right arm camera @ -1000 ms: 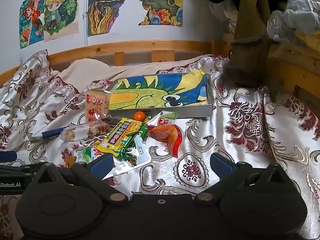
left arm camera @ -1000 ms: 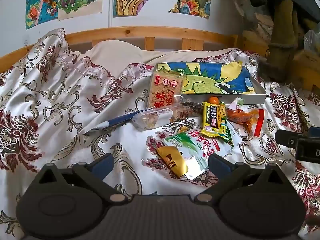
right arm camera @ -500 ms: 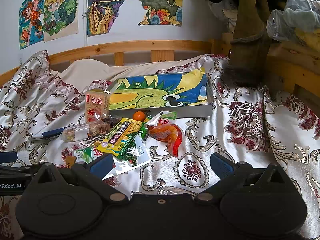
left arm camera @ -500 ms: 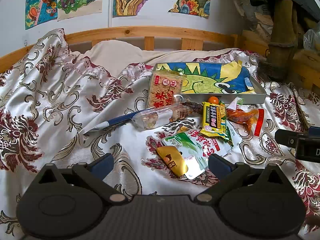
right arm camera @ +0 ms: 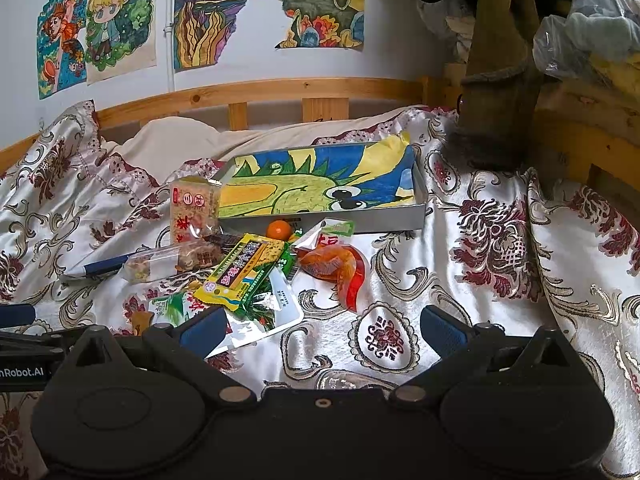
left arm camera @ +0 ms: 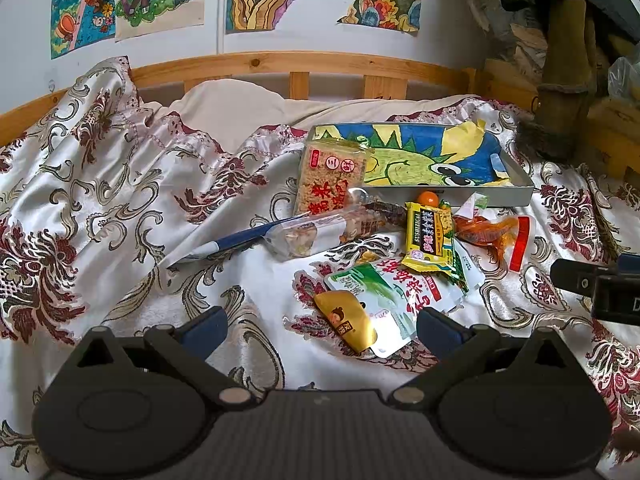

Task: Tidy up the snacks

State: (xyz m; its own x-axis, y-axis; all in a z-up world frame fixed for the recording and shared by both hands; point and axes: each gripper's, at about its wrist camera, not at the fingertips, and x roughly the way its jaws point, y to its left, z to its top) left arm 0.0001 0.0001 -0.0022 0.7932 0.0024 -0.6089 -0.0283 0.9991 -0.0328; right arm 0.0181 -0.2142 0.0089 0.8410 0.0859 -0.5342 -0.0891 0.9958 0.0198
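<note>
Several snack packets lie on the patterned bedspread in front of a shallow grey tray (left arm camera: 516, 194) (right arm camera: 418, 184) lined with a dinosaur drawing. They include a tan rice-cracker pack (left arm camera: 332, 176) (right arm camera: 194, 210), a clear nut bar (left arm camera: 320, 232) (right arm camera: 172, 262), a yellow packet (left arm camera: 428, 236) (right arm camera: 240, 274), an orange-red packet (left arm camera: 494, 232) (right arm camera: 336, 266), a white-green pouch (left arm camera: 394, 292), a gold packet (left arm camera: 346, 320) and a small orange ball (left arm camera: 429, 199) (right arm camera: 279, 229). My left gripper (left arm camera: 320, 326) is open and empty just short of the gold packet. My right gripper (right arm camera: 322, 326) is open and empty, near the pile's right side.
A wooden bed rail (left arm camera: 304, 66) runs along the back under drawings on the wall. A cream pillow (left arm camera: 232, 108) lies behind the snacks. Brown boots and bags (right arm camera: 500, 92) stand at the right. The right gripper's tip (left arm camera: 592, 280) shows in the left wrist view.
</note>
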